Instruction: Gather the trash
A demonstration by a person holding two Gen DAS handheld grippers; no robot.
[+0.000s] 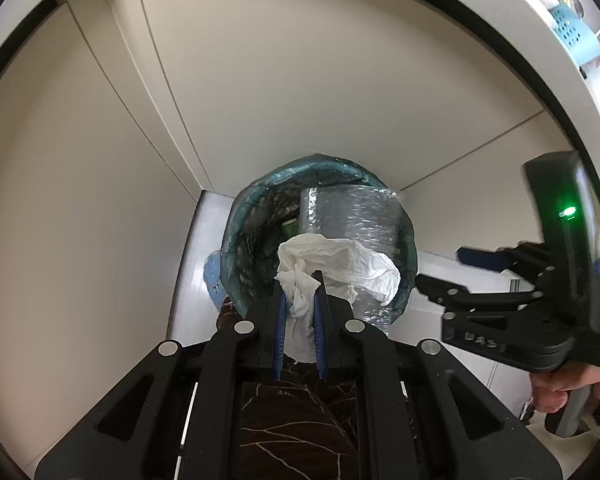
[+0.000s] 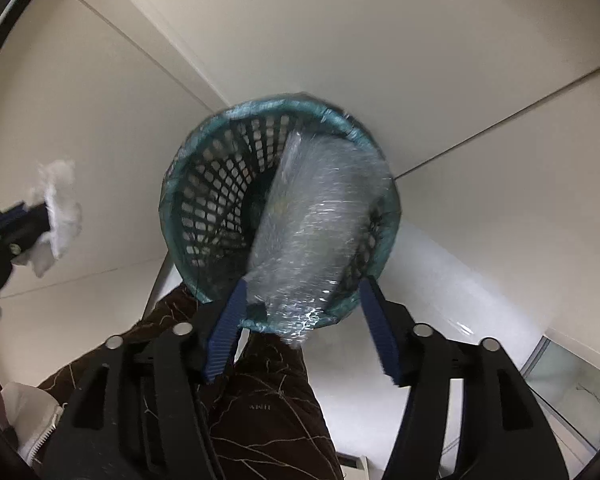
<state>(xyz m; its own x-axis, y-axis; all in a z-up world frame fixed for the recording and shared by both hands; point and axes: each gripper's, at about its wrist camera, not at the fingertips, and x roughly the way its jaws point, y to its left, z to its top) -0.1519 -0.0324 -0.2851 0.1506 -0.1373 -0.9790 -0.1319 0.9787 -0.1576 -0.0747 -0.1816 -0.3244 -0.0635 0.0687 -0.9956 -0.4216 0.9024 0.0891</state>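
A black mesh trash basket [image 2: 216, 196] lined with a teal bag stands on the floor; it also shows in the left wrist view [image 1: 244, 240]. A roll of clear bubble wrap [image 2: 319, 220] leans out of it, also seen in the left wrist view [image 1: 355, 216]. My left gripper [image 1: 300, 280] is shut on a crumpled white tissue [image 1: 339, 264] and holds it over the basket's near rim. In the right wrist view the tissue [image 2: 60, 208] sits at the far left. My right gripper [image 2: 303, 292] is open, its fingers either side of the bubble wrap's near end, above the basket rim.
Cream cabinet panels [image 1: 260, 80] stand behind the basket. A white counter edge [image 1: 539, 60] with a light blue basket [image 1: 571, 28] runs top right. The person's dark patterned trousers [image 2: 260, 400] are below the grippers. The right gripper [image 1: 463, 276] shows at the right.
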